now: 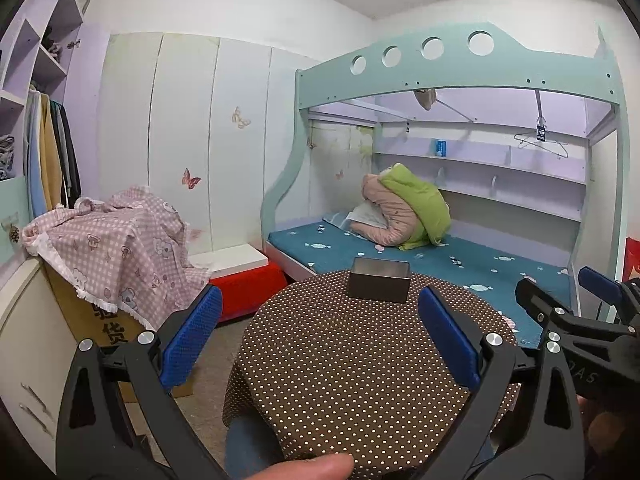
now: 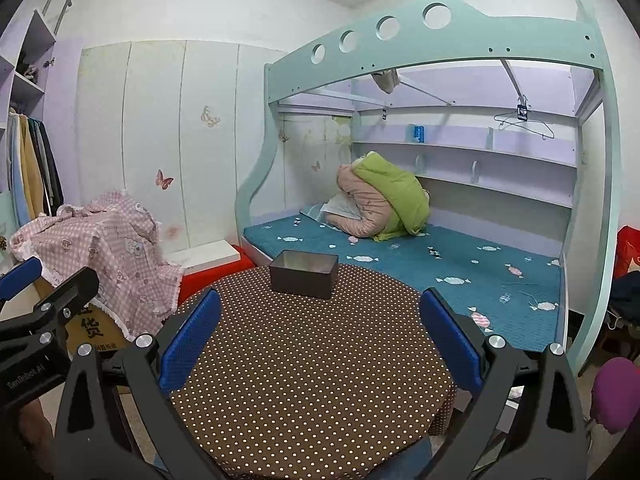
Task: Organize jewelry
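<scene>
Grippers, left gripper (image 1: 320,336) and right gripper (image 2: 320,336), hovering wide-open, empty, facing metal box (image 2: 304,274) on polka-dot table (image 2: 312,380), probably readying first pick; no jewelry visible.

Black grippers (image 1: 320,336), blue pads (image 1: 192,336)

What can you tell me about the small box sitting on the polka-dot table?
The box is small, rectangular and dark grey-brown, with a dull metallic-looking sheen. It has no lid on, and the right wrist view shows a paler inner wall; its floor and any contents are hidden. It stands upright and level near the far edge of the round table, resting on the brown dotted cloth. Nothing else touches it: the left gripper and right gripper are both open, well short of it.
</scene>
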Available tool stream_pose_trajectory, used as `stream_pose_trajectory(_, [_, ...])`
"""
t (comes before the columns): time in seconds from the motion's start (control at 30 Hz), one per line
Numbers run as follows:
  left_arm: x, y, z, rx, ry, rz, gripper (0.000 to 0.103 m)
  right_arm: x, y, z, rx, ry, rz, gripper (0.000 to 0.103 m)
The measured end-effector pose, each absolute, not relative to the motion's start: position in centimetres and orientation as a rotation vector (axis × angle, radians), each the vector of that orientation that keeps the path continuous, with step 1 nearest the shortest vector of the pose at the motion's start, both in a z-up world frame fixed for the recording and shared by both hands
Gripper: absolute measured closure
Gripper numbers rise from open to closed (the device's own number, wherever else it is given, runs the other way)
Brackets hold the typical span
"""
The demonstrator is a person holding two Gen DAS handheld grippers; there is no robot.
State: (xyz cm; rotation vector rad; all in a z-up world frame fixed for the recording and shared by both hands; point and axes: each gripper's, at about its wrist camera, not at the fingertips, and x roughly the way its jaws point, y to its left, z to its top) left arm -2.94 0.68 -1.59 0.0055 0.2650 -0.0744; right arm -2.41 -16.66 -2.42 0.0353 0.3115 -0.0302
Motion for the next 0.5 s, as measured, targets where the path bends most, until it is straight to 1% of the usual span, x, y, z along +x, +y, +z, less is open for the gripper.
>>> stream_pose_trajectory(0.5, [-2.94, 0.89, -1.82, 0.012, 0.26, -0.068, 0.005, -2.46, -16.43, -2.61, 0.033, 0.318, -0.023, 0.007])
